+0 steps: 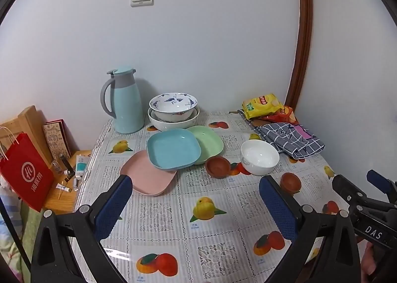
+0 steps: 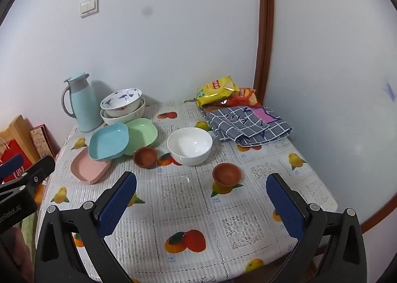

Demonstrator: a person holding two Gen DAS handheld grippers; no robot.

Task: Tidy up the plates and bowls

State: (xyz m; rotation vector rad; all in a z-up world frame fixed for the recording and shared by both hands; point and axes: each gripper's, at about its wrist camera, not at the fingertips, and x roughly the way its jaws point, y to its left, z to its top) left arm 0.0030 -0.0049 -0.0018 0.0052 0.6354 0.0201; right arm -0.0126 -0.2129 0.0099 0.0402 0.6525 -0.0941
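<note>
Tongs gape wide on both our sides, left tongs (image 1: 196, 204) and right tongs (image 2: 201, 204), gripping nothing. We see the blue plate (image 1: 173, 149) overlapping the pink plate (image 1: 148, 178).

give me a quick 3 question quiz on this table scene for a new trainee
1. True or false: the blue plate lies partly on top of the pink plate and the green plate.
2. How many small brown bowls are on the table?
3. Multiple choice: the left gripper and right gripper are: A) both open and empty, B) both shut on plates, C) one holding the white bowl.

Key
1. True.
2. Two: one beside the white bowl, one nearer the right gripper.
3. A.
</note>
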